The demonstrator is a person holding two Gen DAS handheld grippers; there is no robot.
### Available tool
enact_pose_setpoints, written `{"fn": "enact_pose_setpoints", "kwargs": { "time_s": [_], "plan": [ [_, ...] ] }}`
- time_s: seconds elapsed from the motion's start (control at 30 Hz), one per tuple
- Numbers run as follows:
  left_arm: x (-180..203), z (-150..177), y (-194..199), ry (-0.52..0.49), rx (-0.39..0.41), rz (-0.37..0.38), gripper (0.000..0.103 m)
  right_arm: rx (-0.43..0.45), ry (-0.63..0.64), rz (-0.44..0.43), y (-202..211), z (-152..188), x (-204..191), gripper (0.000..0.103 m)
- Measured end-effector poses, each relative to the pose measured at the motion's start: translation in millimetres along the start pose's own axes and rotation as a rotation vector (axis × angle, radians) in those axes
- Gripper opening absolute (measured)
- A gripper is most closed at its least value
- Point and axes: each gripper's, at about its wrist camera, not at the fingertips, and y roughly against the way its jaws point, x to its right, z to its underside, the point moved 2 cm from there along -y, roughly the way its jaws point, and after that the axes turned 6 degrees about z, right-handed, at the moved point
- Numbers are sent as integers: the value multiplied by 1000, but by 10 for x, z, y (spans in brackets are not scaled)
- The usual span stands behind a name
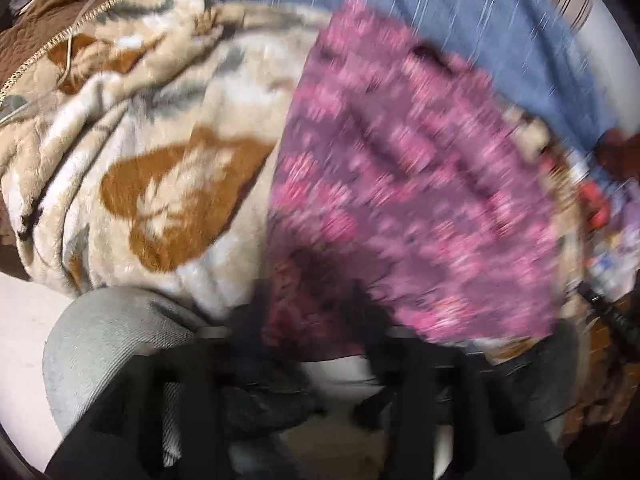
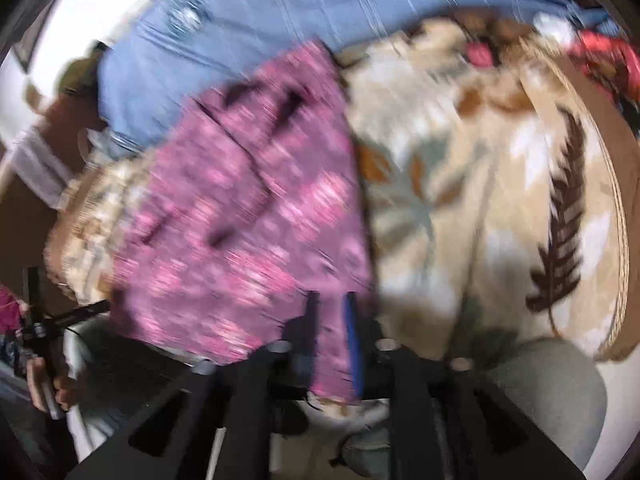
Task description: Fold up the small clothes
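One pink patterned garment [image 2: 248, 216] lay spread on one beige leaf-print blanket [image 1: 160, 152], a blue striped sheet [image 1: 440, 20] behind. My right hand-held gripper [image 2: 330, 320] pinched its near edge; my left hand-held gripper [image 1: 304, 320] was too blurred to tell.

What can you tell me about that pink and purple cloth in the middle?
The cloth is thin fabric, purple with a blurred pink print and a few dark creases. It lies spread over a beige leaf-patterned blanket, with blue striped fabric behind it. Its near edge runs between the fingers of the right gripper. In the left view its near corner sits by the left gripper; a grip there is too blurred to tell.
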Motion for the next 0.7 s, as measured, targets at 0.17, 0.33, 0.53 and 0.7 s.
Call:
{"fn": "enact_pose_setpoints", "kwargs": {
  "time_s": [0.17,0.33,0.53,0.7],
  "plan": [
    [374,-544,170,-24,71,71,62,71,52,-122,151,-459,-327,62],
    [773,-1260,68,-104,133,90,66,93,53,-217,-32,-1077,-564,65],
    [831,-2094,-470,-112,77,78,68,28,-48,-255,-538,-1805,-469,66],
    [677,-2741,-1035,-82,1,83,68,-35,-96,-195,-1129,-2388,-291,67]
  ]
}}
